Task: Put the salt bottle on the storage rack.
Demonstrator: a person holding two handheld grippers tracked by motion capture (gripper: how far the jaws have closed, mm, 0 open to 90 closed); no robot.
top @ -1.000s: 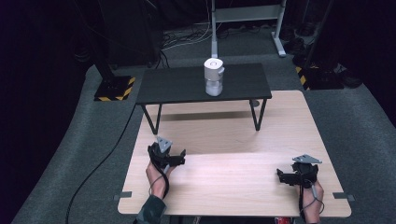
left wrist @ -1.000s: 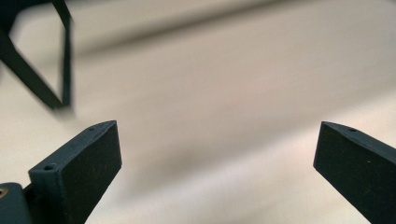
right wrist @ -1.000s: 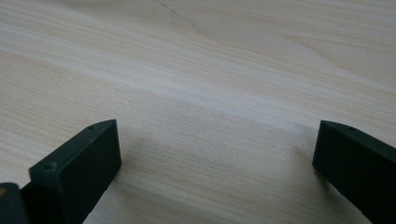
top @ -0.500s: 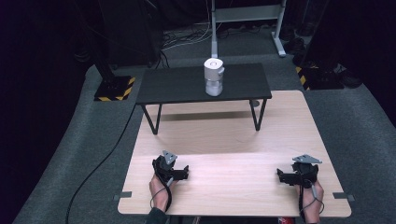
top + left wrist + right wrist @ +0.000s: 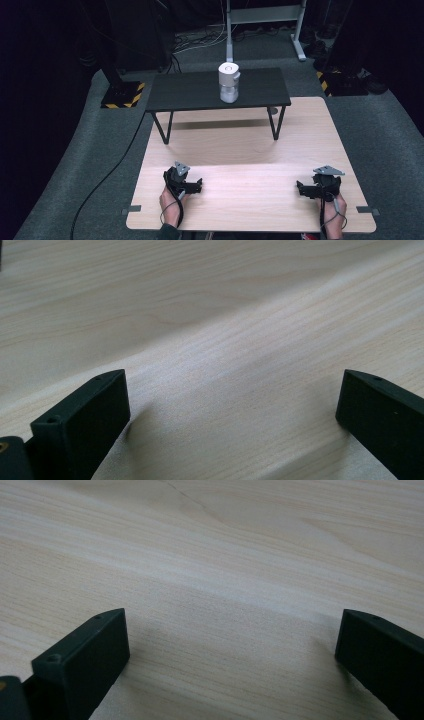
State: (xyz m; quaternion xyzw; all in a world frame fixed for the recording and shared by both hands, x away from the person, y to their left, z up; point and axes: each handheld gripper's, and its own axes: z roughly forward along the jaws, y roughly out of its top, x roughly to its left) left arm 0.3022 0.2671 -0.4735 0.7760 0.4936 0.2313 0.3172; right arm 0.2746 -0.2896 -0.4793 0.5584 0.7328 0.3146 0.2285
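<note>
since a second ago the left tool (image 5: pixel 192 186) has slid back toward the near edge of the light wood surface (image 5: pixel 250 145) and a little to the right, while the right tool (image 5: pixel 306 188) has stayed where it was. both sit low over the near part of the surface, well apart, each held by a hand (image 5: pixel 171 207) coming in from the bottom edge; the right hand (image 5: pixel 334 210) grips its tool from behind, cable trailing back along the wrist.

from the high view the tools are small and dark, and their jaws are hard to read. the left gripper view settles it: the left tool (image 5: pixel 232 405) has its two black jaws spread wide, bare wood grain between them. the right gripper view shows the same for the right tool (image 5: pixel 232 645), jaws wide apart over plain wood, holding nothing.

the high view alone takes in the far part of the scene: a low black bench (image 5: pixel 200 92) standing on the far half of the surface, with a white cylindrical object (image 5: pixel 228 82) upright on its top near the middle. grey carpet (image 5: pixel 100 165) lies around, and a black cable (image 5: pixel 107 172) runs across it at the left. no task thing is named.
</note>
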